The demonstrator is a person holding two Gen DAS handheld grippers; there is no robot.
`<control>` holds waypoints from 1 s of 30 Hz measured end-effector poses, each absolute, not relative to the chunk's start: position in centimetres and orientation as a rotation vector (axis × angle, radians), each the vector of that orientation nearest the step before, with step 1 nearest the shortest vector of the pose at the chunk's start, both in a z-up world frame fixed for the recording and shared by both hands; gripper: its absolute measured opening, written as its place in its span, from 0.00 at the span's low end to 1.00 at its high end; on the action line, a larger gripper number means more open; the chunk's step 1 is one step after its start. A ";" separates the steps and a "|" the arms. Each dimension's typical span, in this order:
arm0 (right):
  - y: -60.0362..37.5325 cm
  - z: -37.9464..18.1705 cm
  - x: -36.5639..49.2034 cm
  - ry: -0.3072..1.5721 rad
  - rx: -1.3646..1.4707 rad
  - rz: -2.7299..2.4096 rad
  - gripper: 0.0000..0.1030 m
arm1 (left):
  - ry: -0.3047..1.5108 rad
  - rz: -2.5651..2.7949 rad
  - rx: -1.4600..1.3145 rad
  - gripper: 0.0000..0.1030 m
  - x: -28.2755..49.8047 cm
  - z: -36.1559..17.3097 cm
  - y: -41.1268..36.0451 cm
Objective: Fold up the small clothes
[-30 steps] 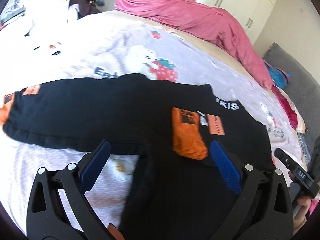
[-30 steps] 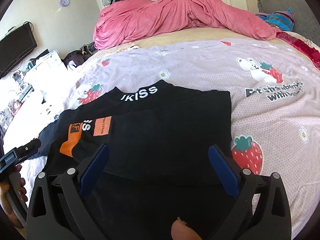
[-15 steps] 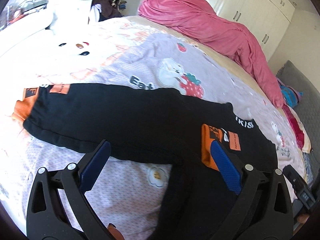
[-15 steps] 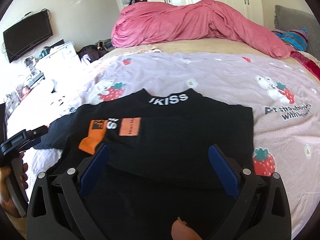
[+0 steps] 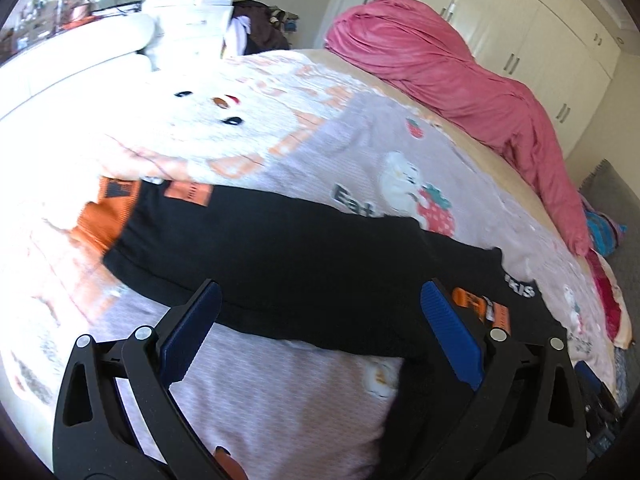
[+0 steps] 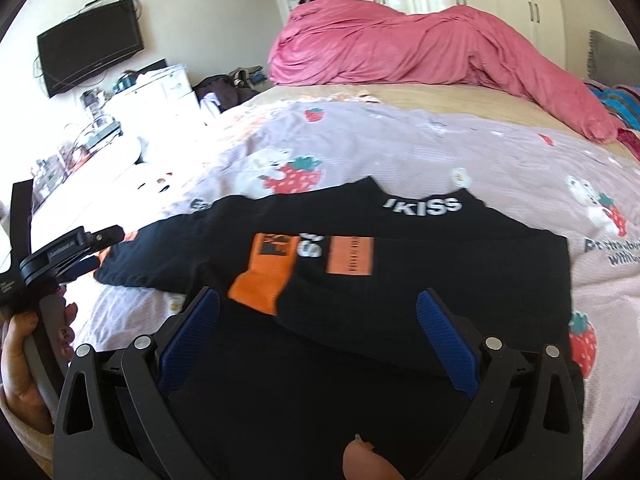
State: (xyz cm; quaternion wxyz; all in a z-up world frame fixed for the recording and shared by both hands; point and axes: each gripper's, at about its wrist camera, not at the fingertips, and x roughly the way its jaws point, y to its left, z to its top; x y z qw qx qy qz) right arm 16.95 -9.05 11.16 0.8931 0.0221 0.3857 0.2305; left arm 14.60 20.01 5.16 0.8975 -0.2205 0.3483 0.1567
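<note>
On the bed (image 6: 460, 152), over a lilac strawberry-print sheet (image 5: 280, 400), a black top (image 6: 400, 280) lies flat. Right wrist view: collar lettering, one sleeve folded across the chest, its orange cuff (image 6: 262, 280) near the middle. Right hand-held gripper (image 6: 318, 344) hovers above the lower body of the top — jaws spread wide, nothing between them. This view alone shows the left hand (image 6: 24, 360) at the frame's left edge, holding its tool's handle. Left wrist view: the other sleeve (image 5: 280, 260) stretched out straight, its orange cuff (image 5: 108, 216) at the far left end. Left hand-held gripper (image 5: 320, 336) likewise wide open and empty, over the sleeve's near edge. Pink duvet (image 5: 460, 88) heaped far back.
</note>
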 end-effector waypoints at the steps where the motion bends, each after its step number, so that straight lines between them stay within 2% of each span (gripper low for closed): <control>1: -8.7 11.2 16.9 0.800 0.043 0.484 0.96 | 0.722 0.336 -0.457 0.91 14.5 5.1 20.4; 30: 5.3 10.5 16.8 0.870 -0.056 0.656 0.96 | 0.724 0.583 -0.664 0.91 10.7 1.8 31.6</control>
